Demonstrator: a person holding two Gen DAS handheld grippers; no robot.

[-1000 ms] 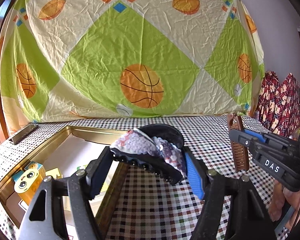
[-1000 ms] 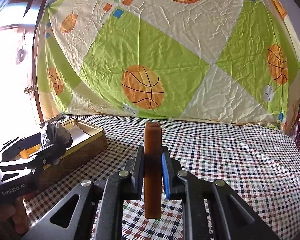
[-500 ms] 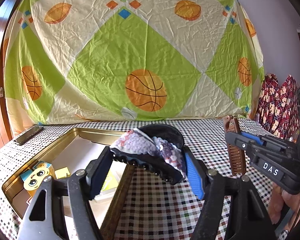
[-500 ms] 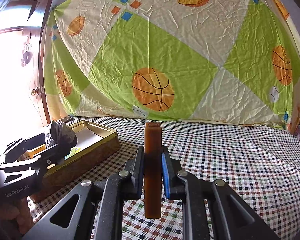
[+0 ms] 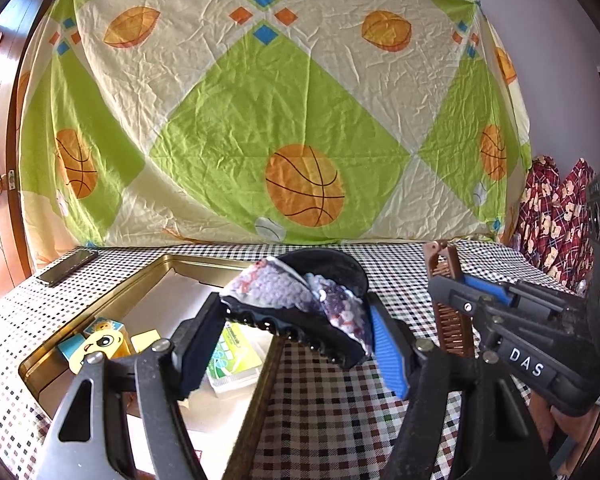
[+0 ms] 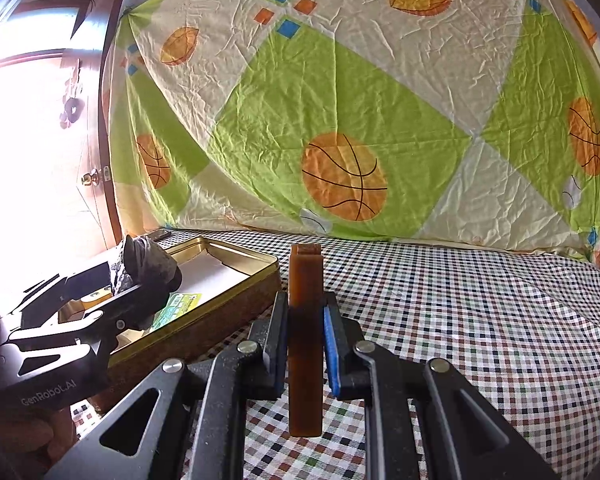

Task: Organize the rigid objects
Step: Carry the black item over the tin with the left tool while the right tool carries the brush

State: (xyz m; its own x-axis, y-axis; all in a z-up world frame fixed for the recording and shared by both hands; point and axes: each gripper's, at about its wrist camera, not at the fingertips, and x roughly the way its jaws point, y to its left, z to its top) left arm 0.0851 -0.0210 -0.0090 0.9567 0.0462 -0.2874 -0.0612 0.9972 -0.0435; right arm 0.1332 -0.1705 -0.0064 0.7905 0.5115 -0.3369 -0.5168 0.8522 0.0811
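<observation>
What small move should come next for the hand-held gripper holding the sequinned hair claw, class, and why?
Probably carry the left hand-held gripper a little further left over the gold tin, then open. Its pads are clamped on the sequinned hair claw, which hangs above the tin's near rim, partly over the checked cloth, not yet clearly above the tin's floor.

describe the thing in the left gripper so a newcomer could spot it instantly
Start at the gold tin on the checked tablecloth. Above its right edge, the left gripper clamps a black toothed hair claw clip covered in silvery-purple sequins. The brown comb in the right gripper is plain by comparison.
</observation>
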